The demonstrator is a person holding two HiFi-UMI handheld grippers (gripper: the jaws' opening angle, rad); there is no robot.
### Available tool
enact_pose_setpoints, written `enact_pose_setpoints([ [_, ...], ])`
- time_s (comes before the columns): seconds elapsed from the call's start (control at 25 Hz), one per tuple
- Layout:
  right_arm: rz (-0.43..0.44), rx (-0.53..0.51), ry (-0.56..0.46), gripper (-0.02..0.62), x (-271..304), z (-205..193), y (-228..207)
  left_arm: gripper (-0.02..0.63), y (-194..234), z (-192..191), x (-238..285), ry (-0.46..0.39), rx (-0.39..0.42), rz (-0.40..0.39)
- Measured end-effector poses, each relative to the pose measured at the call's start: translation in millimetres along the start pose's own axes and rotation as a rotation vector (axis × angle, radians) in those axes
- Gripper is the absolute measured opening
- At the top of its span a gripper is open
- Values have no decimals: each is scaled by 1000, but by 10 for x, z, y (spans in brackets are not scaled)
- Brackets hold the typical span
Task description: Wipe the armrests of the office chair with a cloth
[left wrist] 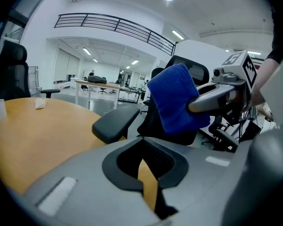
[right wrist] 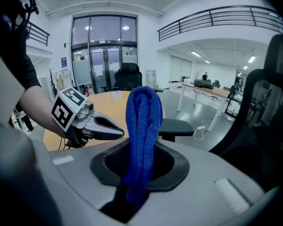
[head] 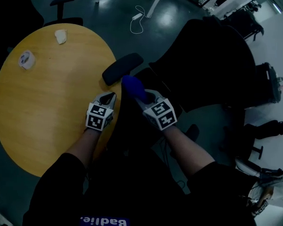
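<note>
Right gripper (head: 146,98) has the blue cloth (head: 134,88) pinched between its jaws, bunched and folded over, with the loose end sticking out past the tips. It hangs in the air just short of the near armrest (head: 122,68), which pokes out at the right edge of the round table (head: 47,107).

Left gripper (head: 108,99) is over that same edge, jaws pressed together on nothing.

The cloth looks soft, floppy and light, so I'd guess it drags fine if it's pressed flat. The padded armrest probably gives a little, and the chair (head: 212,65) may swivel.
</note>
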State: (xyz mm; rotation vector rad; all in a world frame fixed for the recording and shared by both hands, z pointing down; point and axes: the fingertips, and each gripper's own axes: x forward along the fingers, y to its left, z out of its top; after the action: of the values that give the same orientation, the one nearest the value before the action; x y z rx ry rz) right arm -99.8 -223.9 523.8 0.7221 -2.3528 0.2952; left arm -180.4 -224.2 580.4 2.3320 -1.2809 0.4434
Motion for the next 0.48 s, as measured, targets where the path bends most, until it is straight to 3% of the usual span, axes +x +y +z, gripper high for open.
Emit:
enact_pose_setpoints([
  [0.24, -119, 54, -22, 89, -645, -273, -263, 14, -608, 26, 125, 21, 50, -109],
  [0.48, -186, 110, -31, 89, -1115, -603, -475, 14, -1237, 6, 216, 50, 80, -204],
])
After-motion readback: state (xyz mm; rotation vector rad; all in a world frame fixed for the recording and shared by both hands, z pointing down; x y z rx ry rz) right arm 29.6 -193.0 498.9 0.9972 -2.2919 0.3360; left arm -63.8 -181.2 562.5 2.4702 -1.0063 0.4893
